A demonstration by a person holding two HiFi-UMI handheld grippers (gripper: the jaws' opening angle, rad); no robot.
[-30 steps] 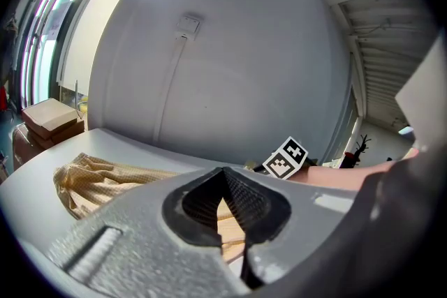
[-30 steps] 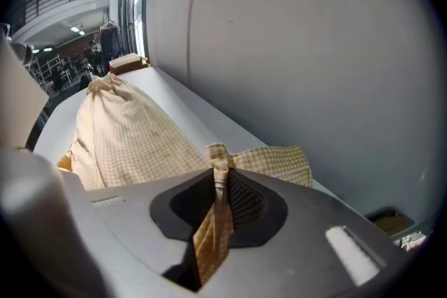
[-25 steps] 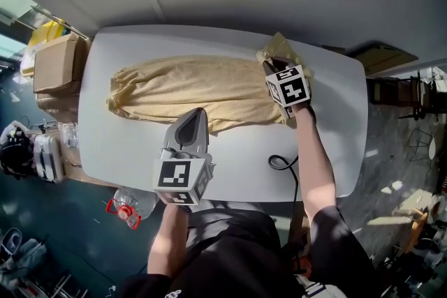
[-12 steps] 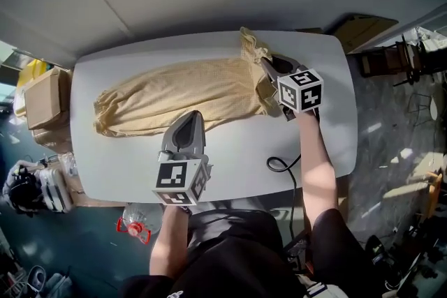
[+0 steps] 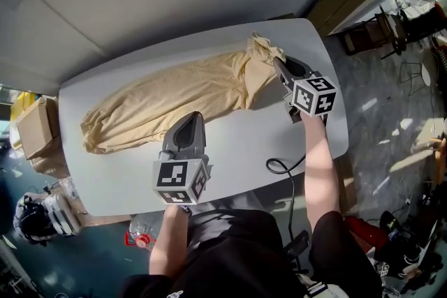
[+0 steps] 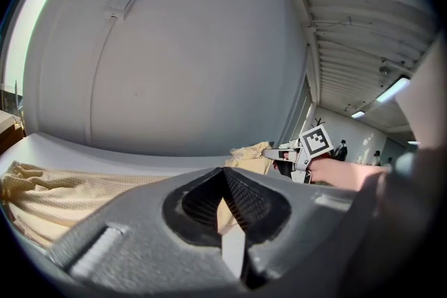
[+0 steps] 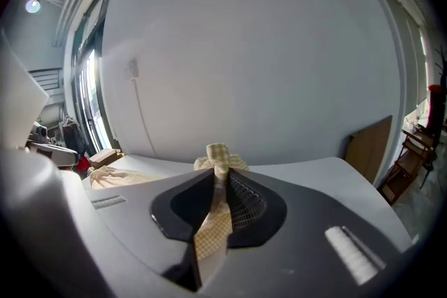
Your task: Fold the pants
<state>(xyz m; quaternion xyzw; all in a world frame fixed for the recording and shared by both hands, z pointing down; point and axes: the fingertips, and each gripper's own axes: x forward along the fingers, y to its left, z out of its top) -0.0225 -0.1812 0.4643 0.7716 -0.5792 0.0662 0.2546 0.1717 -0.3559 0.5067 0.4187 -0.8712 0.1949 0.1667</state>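
Observation:
The pale yellow pants (image 5: 174, 91) lie lengthwise across the white table (image 5: 230, 150), legs toward the left. My right gripper (image 5: 277, 63) is shut on the waistband end (image 5: 262, 51), which stands bunched up off the table. In the right gripper view, checked cloth (image 7: 218, 153) runs between the closed jaws of that gripper (image 7: 218, 174). My left gripper (image 5: 195, 115) sits at the near edge of the pants, about mid-length. Its jaws (image 6: 223, 171) are closed, with a pale strip of cloth between them. The rest of the pants (image 6: 42, 195) stretches away to the left.
A black cable (image 5: 279, 164) loops on the table near the right forearm. A cardboard box (image 5: 35, 129) stands off the table's left end. A bottle with a red cap (image 5: 140, 237) lies by the near edge. A wooden board (image 5: 342, 7) leans behind the right end.
The right gripper has risen with the waistband end, which now bunches higher above the table. The left gripper shifted a little along the pants' near edge. The head view has swung round.

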